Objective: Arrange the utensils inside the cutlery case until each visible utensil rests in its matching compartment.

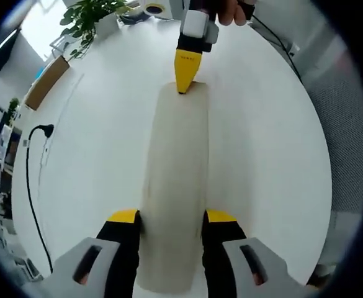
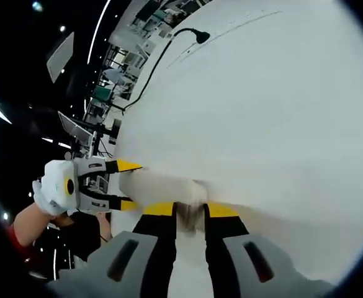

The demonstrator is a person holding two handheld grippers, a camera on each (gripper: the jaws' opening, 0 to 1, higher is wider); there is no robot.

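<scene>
Case: the cutlery case is a long pale closed box on a white table; no utensils or compartments can be seen.
Long axis: in the left gripper view it runs straight away from the left gripper toward the right gripper.
Left gripper: jaws straddle the near end, touching both long sides; clamped on the case.
Right gripper: in the right gripper view, the right gripper pinches the opposite end of the case, jaws nearly together.
Nearer arm: neither; each holds one end.
Judgement: the case is held end to end, probably for opening or repositioning; sorting not yet begun.
</scene>
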